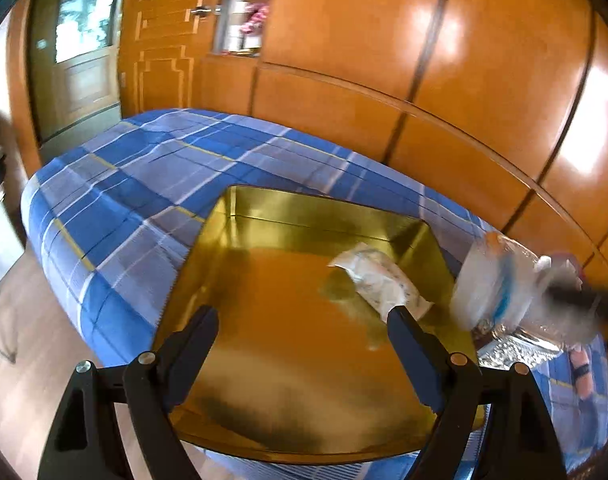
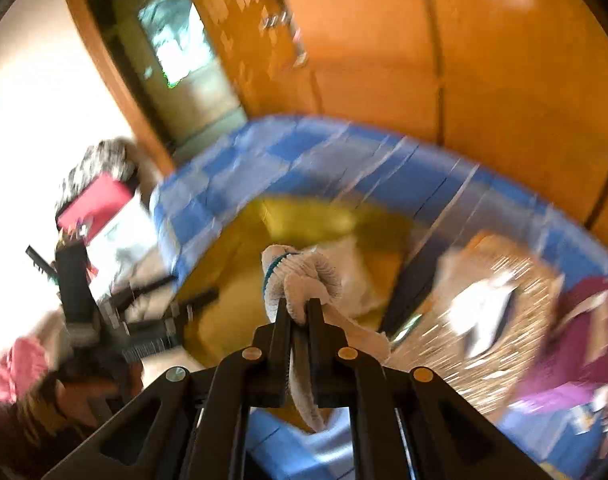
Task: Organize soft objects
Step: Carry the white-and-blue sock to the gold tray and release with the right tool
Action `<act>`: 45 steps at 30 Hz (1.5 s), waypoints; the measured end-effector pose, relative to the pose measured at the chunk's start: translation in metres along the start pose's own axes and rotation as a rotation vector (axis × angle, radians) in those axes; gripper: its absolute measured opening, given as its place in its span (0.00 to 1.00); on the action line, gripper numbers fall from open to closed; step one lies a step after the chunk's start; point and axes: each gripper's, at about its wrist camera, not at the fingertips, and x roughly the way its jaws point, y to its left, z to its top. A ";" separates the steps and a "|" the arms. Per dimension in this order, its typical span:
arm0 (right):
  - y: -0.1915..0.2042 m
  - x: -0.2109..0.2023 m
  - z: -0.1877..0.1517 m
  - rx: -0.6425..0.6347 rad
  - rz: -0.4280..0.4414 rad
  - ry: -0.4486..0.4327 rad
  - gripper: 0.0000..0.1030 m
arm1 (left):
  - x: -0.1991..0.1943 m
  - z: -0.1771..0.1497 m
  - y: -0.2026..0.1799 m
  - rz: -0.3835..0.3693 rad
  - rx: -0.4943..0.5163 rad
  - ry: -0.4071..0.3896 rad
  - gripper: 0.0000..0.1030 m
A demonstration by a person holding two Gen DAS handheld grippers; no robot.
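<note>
Right claw [image 2: 297,310] clamped on glove [image 2: 304,276]

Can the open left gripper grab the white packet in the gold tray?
Probably yes. The left gripper is open above the gold tray, and the white packet lies uncovered beside its right finger.

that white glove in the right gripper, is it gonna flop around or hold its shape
Likely floppy: the glove bunches above the shut right gripper and a loose tail droops below the jaws. Probably light, since a thin pinch holds it. The knit looks grippy, so slipping seems unlikely.
</note>
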 end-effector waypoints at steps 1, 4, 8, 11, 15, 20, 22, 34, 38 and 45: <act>0.001 0.013 -0.004 0.000 0.005 0.027 0.06 | 0.000 -0.001 0.002 0.005 -0.006 0.000 0.84; 0.004 0.046 -0.017 -0.009 -0.005 0.088 0.07 | 0.002 -0.001 0.006 0.010 -0.013 0.001 0.84; 0.000 0.069 -0.026 -0.004 -0.046 0.140 0.22 | 0.002 -0.002 0.004 0.011 0.003 -0.005 0.86; -0.004 0.063 -0.031 0.025 -0.044 0.137 0.38 | 0.002 -0.004 0.001 0.006 0.019 -0.008 0.86; -0.002 0.041 -0.036 0.032 -0.065 0.067 0.40 | 0.003 -0.006 -0.005 0.005 0.036 -0.009 0.86; -0.003 0.013 -0.044 0.023 -0.129 0.005 0.40 | 0.000 -0.010 -0.017 0.000 0.077 -0.020 0.86; -0.006 0.003 -0.049 0.020 -0.163 -0.017 0.40 | -0.002 -0.011 -0.022 -0.005 0.093 -0.022 0.86; -0.034 -0.061 -0.070 0.059 -0.342 -0.176 0.40 | -0.012 -0.019 -0.059 -0.032 0.198 -0.033 0.87; -0.052 -0.088 -0.075 0.109 -0.386 -0.241 0.40 | -0.014 -0.022 -0.072 -0.040 0.234 -0.029 0.87; -0.083 -0.128 -0.089 0.191 -0.456 -0.316 0.40 | -0.017 -0.025 -0.092 -0.052 0.291 -0.030 0.87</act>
